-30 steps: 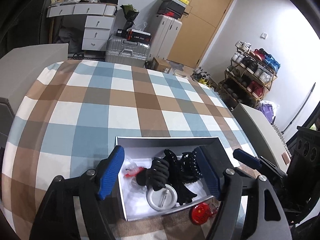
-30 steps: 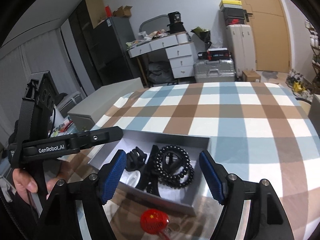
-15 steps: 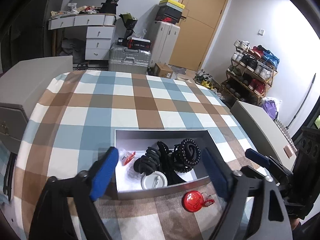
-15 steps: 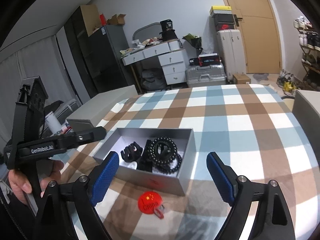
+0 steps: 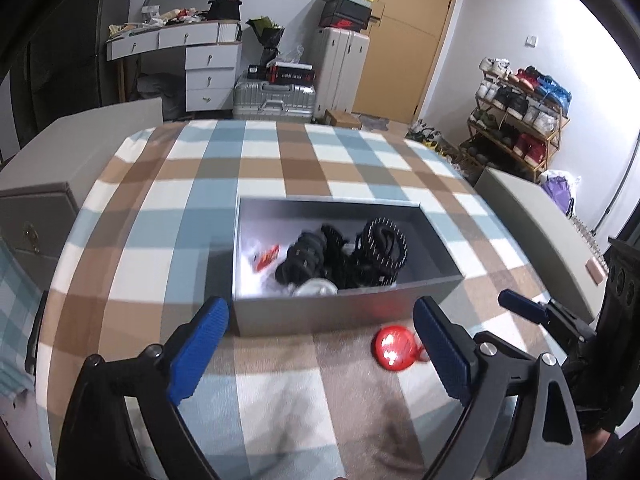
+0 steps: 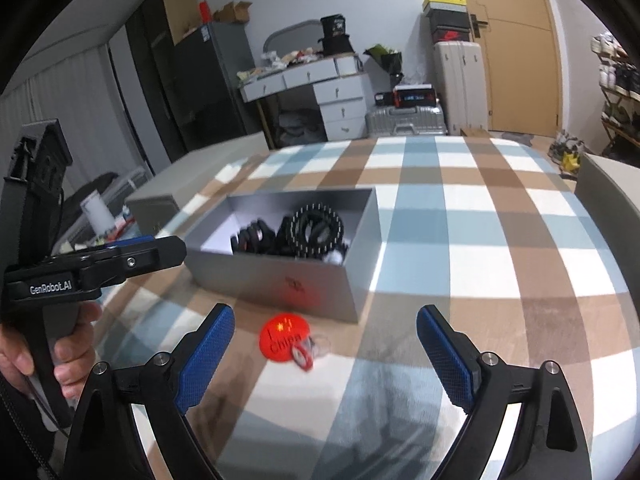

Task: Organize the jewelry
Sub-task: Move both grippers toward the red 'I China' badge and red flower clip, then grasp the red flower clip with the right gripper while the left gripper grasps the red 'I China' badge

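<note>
jaws of left gripper (image 5: 320, 344) and right gripper (image 6: 325, 344) both spread wide — released, empty, short of the gray box (image 6: 280, 276)

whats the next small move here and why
Probably lower the right gripper onto the red badge to pick it up. The badge lies alone on the checked cloth outside the grey box, where the black beaded bracelet and hair clips already sit, and both grippers are open and empty.

Checked tablecloth (image 5: 256, 184), silver suitcase (image 5: 274, 96), shoe rack (image 5: 516, 120)
</note>
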Available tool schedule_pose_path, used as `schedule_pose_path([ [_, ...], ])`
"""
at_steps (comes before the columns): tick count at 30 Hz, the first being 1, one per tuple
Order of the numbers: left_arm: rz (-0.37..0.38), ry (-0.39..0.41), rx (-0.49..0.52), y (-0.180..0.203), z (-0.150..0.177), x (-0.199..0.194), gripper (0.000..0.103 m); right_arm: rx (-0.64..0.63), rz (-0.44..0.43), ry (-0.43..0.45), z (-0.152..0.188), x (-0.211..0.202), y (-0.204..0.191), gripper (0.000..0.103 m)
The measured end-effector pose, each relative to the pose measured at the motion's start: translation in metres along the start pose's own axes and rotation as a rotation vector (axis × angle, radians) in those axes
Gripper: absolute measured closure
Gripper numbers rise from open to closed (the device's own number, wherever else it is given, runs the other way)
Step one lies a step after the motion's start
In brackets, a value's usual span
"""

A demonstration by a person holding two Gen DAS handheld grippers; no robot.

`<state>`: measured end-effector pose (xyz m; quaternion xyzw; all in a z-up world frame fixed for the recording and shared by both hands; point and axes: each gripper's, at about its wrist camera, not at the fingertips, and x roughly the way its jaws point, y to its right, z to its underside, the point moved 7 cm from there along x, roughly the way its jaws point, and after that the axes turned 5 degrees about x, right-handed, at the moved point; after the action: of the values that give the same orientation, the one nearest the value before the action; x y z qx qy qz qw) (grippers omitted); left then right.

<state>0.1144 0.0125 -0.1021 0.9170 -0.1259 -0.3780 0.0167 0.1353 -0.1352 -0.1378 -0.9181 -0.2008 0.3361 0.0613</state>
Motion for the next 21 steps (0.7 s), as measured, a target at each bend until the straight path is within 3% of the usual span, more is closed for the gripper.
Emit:
schedule_pose_path([
  [8,0.005,-0.068,0.009,0.002,0.028,0.009,0.012,-0.018,-0.003,-0.089,0.019,0.017,0.0,0.013],
  [10,0.004,-0.069,0.02,0.003,0.032,0.011,0.012,-0.027,-0.009,-0.116,0.022,0.021,-0.002,0.02],
  [13,0.013,-0.078,0.025,0.004,0.036,0.013,0.012,-0.037,-0.016,-0.145,0.025,0.027,-0.006,0.024],
  [16,0.02,-0.076,0.028,0.004,0.037,0.013,0.012,-0.043,-0.026,-0.168,0.027,0.032,-0.009,0.04],
  [21,0.018,-0.079,0.029,0.004,0.039,0.014,0.012,-0.03,-0.029,-0.204,0.03,0.041,-0.01,0.055],
])
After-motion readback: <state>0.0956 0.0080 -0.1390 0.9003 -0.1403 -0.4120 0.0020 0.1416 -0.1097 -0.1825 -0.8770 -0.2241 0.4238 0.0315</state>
